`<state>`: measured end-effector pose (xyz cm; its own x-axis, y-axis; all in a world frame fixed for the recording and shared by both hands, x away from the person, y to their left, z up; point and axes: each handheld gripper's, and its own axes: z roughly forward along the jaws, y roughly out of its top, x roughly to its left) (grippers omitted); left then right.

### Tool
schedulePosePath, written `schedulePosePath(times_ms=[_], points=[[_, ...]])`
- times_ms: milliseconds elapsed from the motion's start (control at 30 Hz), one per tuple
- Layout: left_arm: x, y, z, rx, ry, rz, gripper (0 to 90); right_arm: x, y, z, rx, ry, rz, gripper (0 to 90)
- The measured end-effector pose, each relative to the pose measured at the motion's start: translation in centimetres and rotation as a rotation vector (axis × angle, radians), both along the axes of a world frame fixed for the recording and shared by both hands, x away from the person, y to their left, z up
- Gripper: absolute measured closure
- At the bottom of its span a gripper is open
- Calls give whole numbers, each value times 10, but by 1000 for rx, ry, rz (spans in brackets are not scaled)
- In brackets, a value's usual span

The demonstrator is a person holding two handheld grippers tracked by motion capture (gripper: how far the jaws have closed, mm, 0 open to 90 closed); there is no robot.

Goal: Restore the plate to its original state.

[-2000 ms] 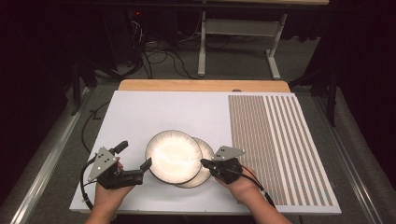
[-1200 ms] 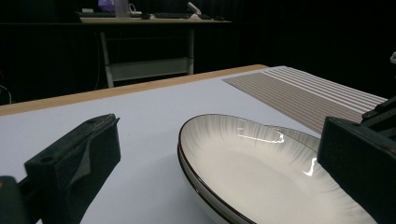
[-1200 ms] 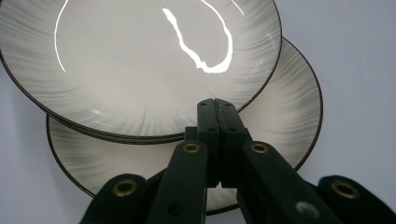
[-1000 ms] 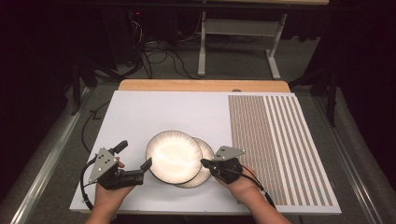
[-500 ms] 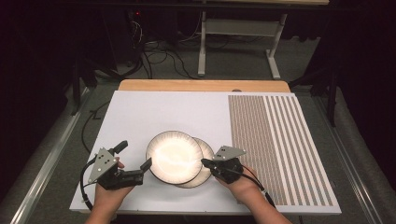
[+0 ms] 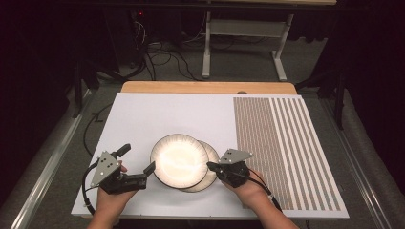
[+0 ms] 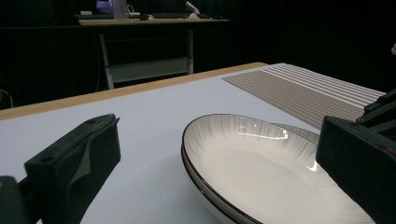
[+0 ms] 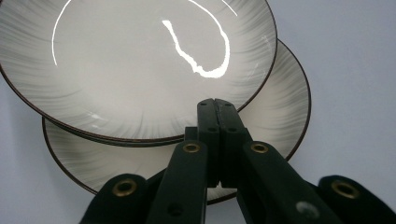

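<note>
On the bench, near edge: two pale plates lie stacked askew on the white board (image 6: 143, 119).
Upper plate: the upper plate (image 6: 179, 160) is shallow, ribbed in grey toward a dark rim, and rests on the lower plate, shifted to the left of it in the high view.
Lower plate: the lower plate (image 6: 210, 174) shows as a crescent at the right and near side of the stack; in the right gripper view its rim (image 8: 289, 107) sticks out beyond the upper plate (image 8: 140, 60).
Left hand-held gripper: the left hand-held gripper (image 6: 136, 164) stands open, one jaw tip beside the upper plate's left rim and the other well out to the left; in the left gripper view the upper plate's rim (image 7: 261, 163) lies between the two black jaws, which do not press on it.
Right hand-held gripper: the right hand-held gripper (image 6: 211, 166) has its jaws closed flat against each other, nothing between them; its tip (image 8: 215, 105) sits at the edge of the stack, above the lower plate and at the rim of the upper one. Whether it touches either plate cannot be told.
Striped mat: a striped mat (image 6: 282, 143) covers the right part of the bench, apart from the plates.
Hands: the person's left hand (image 6: 112, 198) and right hand (image 6: 248, 191) come in from the near edge.
</note>
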<state>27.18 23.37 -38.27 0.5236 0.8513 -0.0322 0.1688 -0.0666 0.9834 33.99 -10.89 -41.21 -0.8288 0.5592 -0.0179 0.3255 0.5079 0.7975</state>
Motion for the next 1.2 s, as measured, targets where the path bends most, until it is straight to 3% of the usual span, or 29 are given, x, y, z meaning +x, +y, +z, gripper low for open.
schedulePosePath(times_ms=[1200], points=[[0, 0, 0, 0, -4, 2, 8, -1, -16, 6, 6, -12, -41, 900]])
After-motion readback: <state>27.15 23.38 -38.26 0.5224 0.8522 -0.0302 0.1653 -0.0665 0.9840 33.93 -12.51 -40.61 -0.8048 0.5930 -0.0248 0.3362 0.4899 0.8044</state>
